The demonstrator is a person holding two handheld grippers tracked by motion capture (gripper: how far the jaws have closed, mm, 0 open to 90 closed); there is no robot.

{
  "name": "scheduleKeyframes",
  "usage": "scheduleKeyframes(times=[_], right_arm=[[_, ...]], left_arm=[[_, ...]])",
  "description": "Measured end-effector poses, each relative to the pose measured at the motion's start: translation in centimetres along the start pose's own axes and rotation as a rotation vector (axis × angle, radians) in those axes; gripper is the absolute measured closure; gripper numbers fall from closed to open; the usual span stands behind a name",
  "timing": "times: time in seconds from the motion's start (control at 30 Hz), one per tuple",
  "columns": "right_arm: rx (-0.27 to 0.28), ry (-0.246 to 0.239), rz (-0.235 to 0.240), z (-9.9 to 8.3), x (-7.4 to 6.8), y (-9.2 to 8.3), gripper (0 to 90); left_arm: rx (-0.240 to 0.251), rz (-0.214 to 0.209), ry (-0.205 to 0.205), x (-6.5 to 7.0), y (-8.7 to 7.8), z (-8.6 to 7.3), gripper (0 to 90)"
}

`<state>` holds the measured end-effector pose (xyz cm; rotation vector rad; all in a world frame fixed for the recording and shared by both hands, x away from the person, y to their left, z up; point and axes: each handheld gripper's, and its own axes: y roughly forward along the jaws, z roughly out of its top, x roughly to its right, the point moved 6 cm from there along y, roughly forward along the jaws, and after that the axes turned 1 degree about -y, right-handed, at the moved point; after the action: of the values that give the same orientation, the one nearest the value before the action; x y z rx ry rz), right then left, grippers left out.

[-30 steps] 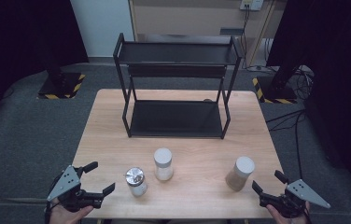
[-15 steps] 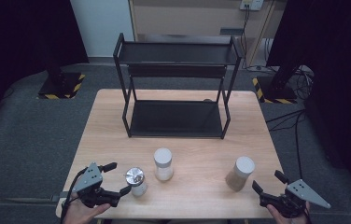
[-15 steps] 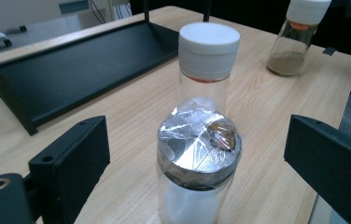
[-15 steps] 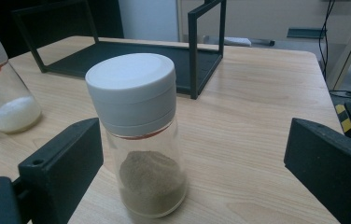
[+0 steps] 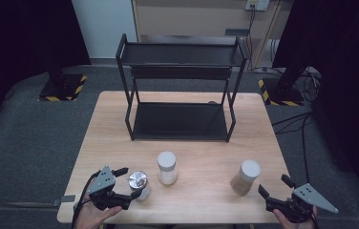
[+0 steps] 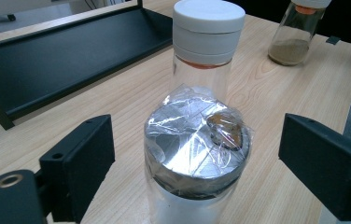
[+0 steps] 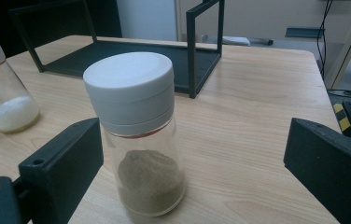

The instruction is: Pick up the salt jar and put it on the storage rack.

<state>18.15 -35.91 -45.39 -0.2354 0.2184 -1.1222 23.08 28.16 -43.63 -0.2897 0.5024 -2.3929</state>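
A jar with a silver cap under clear wrap (image 5: 138, 181) (image 6: 197, 154) stands near the table's front left. My left gripper (image 5: 128, 182) has its jaws on either side of it, and they have just been closing. A gap still shows between each pad (image 6: 78, 163) and the jar. A white-lidded jar of white powder (image 5: 166, 167) (image 6: 206, 37) stands just behind it. At the front right my right gripper (image 5: 274, 185) is open and faces a white-lidded jar of brown powder (image 5: 245, 177) (image 7: 136, 140), which stands ahead of its fingers (image 7: 61, 168).
A black two-tier metal rack (image 5: 180, 90) stands at the back of the wooden table (image 5: 206, 205), its lower shelf bare. Bare wood lies between the rack and the jars. Cables and stands sit on the grey floor around the table.
My left gripper has moved right, up to the silver-capped jar, and its jaws have narrowed around it. The right gripper and the jars have stayed in place.
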Motion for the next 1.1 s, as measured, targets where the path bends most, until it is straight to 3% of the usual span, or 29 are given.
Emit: scheduleKeyframes(times=[0.33, 0.63, 1.1], right_arm=[[-0.001, 0.001, -0.006, 0.0, 0.0, -0.1, 4.9], [0.000, 0.005, -0.017, -0.1, -0.1, -0.5, 5.0], [0.002, 0.006, -0.022, -0.3, -0.1, -0.8, 5.2]], left_arm=[[-0.020, -0.015, 0.014, -0.1, 1.4, -0.2, 17.7], [-0.013, -0.008, 0.044, -0.1, 1.8, -0.6, 32.5], [-0.011, 0.008, 0.042, 0.0, 1.8, -0.3, 33.8]])
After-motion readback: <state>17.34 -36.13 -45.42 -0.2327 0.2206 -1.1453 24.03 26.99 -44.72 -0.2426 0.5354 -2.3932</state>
